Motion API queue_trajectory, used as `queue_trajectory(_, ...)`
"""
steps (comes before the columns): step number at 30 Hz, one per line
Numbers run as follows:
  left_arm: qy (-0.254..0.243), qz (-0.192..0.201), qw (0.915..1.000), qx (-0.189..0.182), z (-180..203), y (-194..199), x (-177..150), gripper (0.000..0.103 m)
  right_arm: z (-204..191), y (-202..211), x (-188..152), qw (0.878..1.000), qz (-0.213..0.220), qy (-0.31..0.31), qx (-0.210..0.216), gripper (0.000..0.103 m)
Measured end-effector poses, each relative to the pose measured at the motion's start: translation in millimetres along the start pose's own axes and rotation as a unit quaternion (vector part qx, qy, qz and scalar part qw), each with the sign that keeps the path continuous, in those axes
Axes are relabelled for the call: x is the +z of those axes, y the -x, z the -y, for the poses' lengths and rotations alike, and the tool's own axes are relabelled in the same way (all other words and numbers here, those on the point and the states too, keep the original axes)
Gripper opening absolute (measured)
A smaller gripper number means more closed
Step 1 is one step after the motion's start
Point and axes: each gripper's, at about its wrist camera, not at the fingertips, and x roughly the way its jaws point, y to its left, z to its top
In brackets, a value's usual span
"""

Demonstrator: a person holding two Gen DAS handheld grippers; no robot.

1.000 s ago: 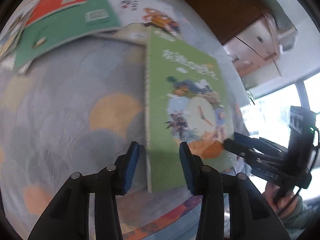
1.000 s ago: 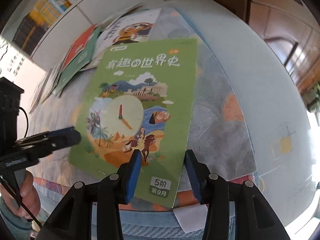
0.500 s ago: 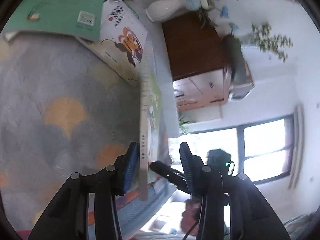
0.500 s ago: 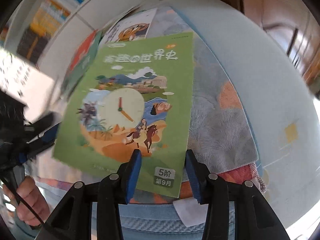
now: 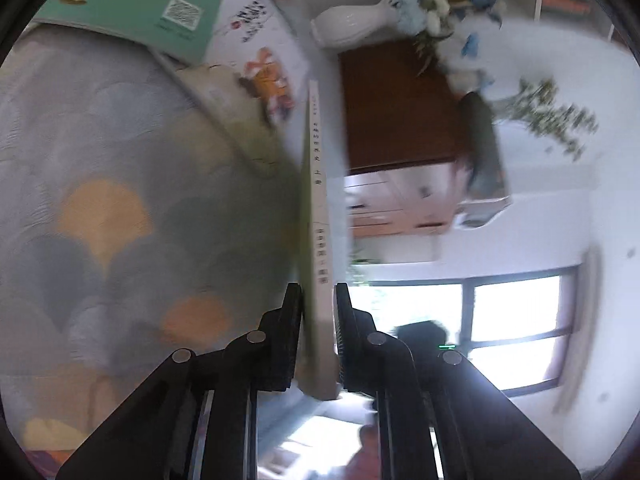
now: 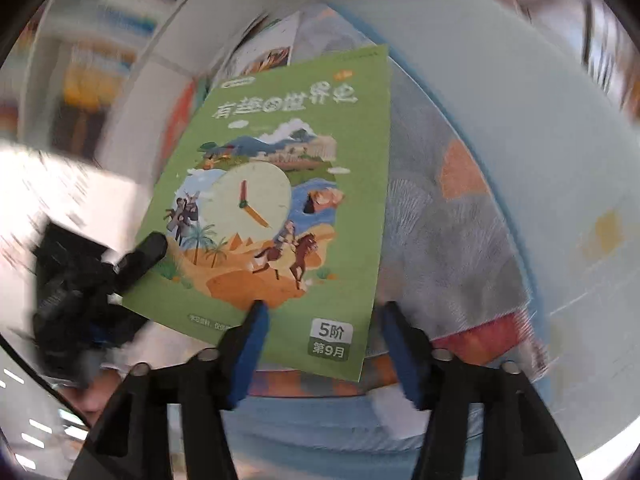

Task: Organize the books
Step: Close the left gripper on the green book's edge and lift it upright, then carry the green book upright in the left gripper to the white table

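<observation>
A green picture book (image 6: 280, 200) with a clock on its cover is lifted off the patterned cloth (image 6: 452, 232). In the left wrist view I see the green book (image 5: 318, 200) edge-on, spine toward me. My left gripper (image 5: 318, 304) is shut on its near end. From the right wrist view the left gripper (image 6: 140, 256) grips the book's left edge. My right gripper (image 6: 326, 320) has its jaws opening. The book's lower edge lies between the blue pads (image 6: 252, 332), which stand apart from it.
A teal book (image 5: 132, 4) and a white book with an orange animal (image 5: 264, 68) lie overlapped on the cloth (image 5: 100, 200) farther back. A white vase (image 5: 348, 28) and a brown cabinet (image 5: 400, 112) stand beyond. A blurred bookshelf (image 6: 100, 60) is at the left.
The left gripper rolled and closed on the green book's spine edge. The right jaws widened and let go of the book's lower edge. The book rose off the cloth.
</observation>
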Motion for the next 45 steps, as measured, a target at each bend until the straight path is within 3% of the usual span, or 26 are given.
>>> queue_trajectory(3, 0.021, -0.011, 0.9997, -0.011, 4, -13, 5, 0.014, 32, 0, 7, 0.989, -0.005, -0.094, 0.116, 0.064)
queue_trajectory(7, 0.069, -0.031, 0.9967, -0.029, -9, -19, 3, 0.013, 51, -13, 12, 0.967, -0.006, -0.16, 0.199, 0.064)
queue_trajectory(9, 0.06, -0.029, 0.9978, 0.0, -10, -17, 1, 0.011, 55, -15, 13, 0.961, -0.002, -0.18, 0.211, 0.054)
queue_trajectory(12, 0.008, -0.036, 0.9959, 0.082, 0, -15, -5, 0.011, 49, -2, 15, 0.973, 0.019, -0.158, 0.169, 0.04)
queue_trajectory(15, -0.048, -0.041, 0.9882, 0.139, 13, -20, -12, 0.014, 19, 18, 17, 0.994, 0.038, -0.061, 0.08, 0.037)
queue_trajectory(18, -0.103, -0.033, 0.9787, 0.175, 32, -20, -18, 0.017, -19, 30, 18, 0.998, 0.054, 0.033, 0.004, 0.036)
queue_trajectory(21, -0.155, -0.025, 0.9653, 0.209, 52, -16, -25, 0.019, -47, 42, 13, 0.991, 0.073, 0.104, -0.048, 0.036)
queue_trajectory(28, -0.203, -0.016, 0.9512, 0.232, 70, 13, -40, 0.019, -83, 45, -7, 0.973, 0.086, 0.19, -0.102, 0.037)
queue_trajectory(32, -0.209, -0.016, 0.9547, 0.211, 76, 37, -40, 0.019, -101, 56, -19, 0.968, 0.096, 0.208, -0.106, 0.037)
queue_trajectory(37, -0.212, 0.013, 0.9564, 0.2, 83, 69, -31, 0.019, -138, 64, -30, 0.96, 0.111, 0.229, -0.117, 0.037)
queue_trajectory(45, -0.209, 0.08, 0.9532, 0.203, 71, 168, 7, 0.019, -219, 42, -25, 0.951, 0.129, 0.264, -0.095, 0.037)
